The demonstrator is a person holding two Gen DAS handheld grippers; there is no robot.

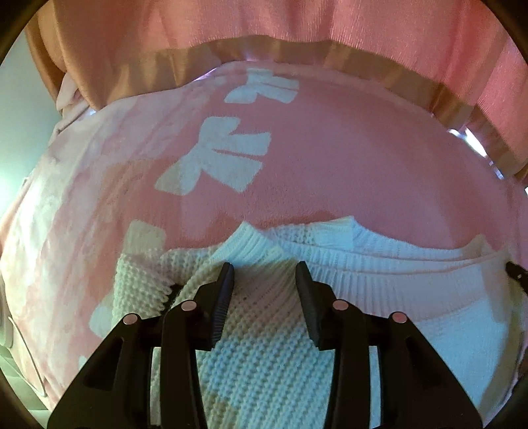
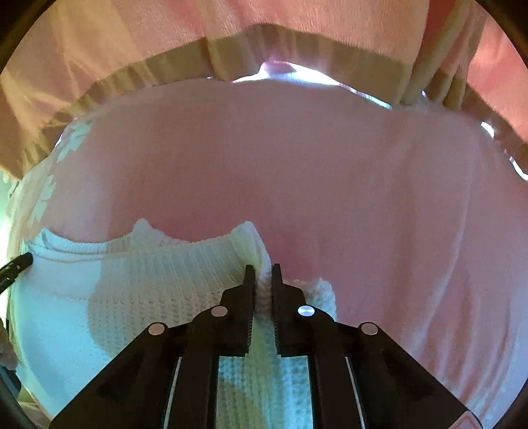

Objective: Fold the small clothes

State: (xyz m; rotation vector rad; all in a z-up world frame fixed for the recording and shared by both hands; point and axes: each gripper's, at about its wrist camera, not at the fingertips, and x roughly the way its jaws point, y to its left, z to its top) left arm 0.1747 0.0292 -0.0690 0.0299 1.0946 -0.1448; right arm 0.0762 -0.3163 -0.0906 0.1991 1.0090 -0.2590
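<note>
**A:** What do I have in front of me, counted, left to right?

**B:** From my seat: one white knit sweater (image 1: 264,336), lying on one pink blanket (image 1: 346,158), and two grippers on it. The left gripper (image 1: 264,274) stands with its jaws apart, a bunched fold of the sweater's ribbed edge rising between them; I can't tell whether the pads press on it. The right gripper (image 2: 263,277) is clenched on a narrow pinch of the sweater (image 2: 138,297) at its ribbed corner.

**A:** Anything one camera gives me that the other doesn't?

**B:** The left wrist view shows three large white bow shapes (image 1: 217,155) printed on the blanket, plus paler patches down the left side. The right wrist view shows only small white marks at the blanket's (image 2: 330,171) far left edge, the rest plain pink. Each view catches a black tip of the other gripper at its edge. Both show one pink curtain (image 1: 297,19) with a tan hem behind.
</note>
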